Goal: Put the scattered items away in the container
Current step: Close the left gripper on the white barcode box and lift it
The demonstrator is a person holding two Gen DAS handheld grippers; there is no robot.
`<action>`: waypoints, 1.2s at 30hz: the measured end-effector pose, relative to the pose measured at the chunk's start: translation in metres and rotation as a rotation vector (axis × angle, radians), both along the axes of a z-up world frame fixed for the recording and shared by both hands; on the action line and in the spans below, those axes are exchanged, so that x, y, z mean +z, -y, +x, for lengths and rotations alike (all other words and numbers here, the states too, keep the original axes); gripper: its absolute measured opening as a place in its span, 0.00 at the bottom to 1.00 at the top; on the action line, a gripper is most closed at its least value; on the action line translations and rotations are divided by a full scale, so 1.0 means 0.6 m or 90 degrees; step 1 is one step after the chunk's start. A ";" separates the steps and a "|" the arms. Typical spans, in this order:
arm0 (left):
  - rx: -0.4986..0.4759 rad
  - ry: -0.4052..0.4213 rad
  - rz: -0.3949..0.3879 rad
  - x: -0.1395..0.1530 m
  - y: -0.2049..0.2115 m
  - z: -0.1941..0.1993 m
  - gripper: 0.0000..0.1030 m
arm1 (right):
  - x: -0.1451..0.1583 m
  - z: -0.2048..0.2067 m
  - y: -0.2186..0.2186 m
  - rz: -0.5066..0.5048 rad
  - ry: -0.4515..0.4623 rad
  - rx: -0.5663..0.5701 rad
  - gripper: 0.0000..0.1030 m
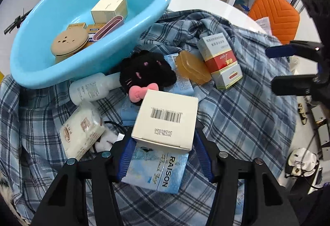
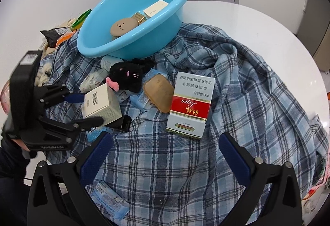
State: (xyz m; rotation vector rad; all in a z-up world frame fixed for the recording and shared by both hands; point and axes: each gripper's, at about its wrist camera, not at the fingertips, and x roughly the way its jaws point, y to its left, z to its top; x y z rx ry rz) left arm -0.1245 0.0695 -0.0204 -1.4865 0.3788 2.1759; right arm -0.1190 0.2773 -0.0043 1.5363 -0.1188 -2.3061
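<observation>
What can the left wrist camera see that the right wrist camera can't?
Only the left wrist view shows the orange padded chair, the pink oval case inside the basin, and the light blue RAISON packet in full.

Only the right wrist view shows the green plastic item behind the basin and the small blue tissue pack near the right gripper.

Both show the blue plastic basin, the black plush cat, the red-and-white carton, and the left gripper clamping the white barcoded box.
</observation>
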 end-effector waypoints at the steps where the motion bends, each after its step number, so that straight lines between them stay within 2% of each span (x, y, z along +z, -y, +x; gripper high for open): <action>1: -0.002 -0.003 -0.004 -0.001 -0.003 0.000 0.66 | 0.000 0.000 -0.001 0.000 0.001 -0.002 1.00; 3: -0.010 -0.023 -0.005 0.000 -0.011 0.002 0.73 | 0.001 0.001 -0.002 0.005 0.000 -0.001 1.00; 7: -0.019 -0.060 -0.018 0.008 -0.018 0.003 0.80 | 0.001 0.003 -0.002 0.006 0.001 -0.002 1.00; 11: -0.011 -0.055 -0.010 0.006 -0.016 -0.008 0.80 | -0.006 0.002 -0.003 0.004 0.010 -0.005 1.00; 12: -0.007 -0.055 -0.004 0.006 -0.015 -0.009 0.77 | -0.007 0.002 -0.003 0.004 0.011 -0.004 1.00; 13: 0.001 -0.057 0.003 0.007 -0.012 -0.010 0.54 | -0.008 0.002 -0.002 0.005 0.012 -0.004 1.00; 15: 0.038 -0.051 0.029 0.013 0.003 -0.015 0.54 | -0.008 0.002 -0.002 0.006 0.012 -0.002 1.00; 17: 0.036 -0.051 0.045 0.024 0.014 -0.017 0.54 | -0.006 0.004 -0.001 0.008 0.010 0.001 1.00; 27: 0.086 -0.087 0.058 0.074 0.078 -0.011 0.54 | -0.004 0.008 0.021 0.024 -0.003 0.026 1.00; 36: 0.117 -0.086 0.054 0.068 0.119 0.006 0.54 | -0.021 0.013 0.107 0.036 -0.003 0.104 1.00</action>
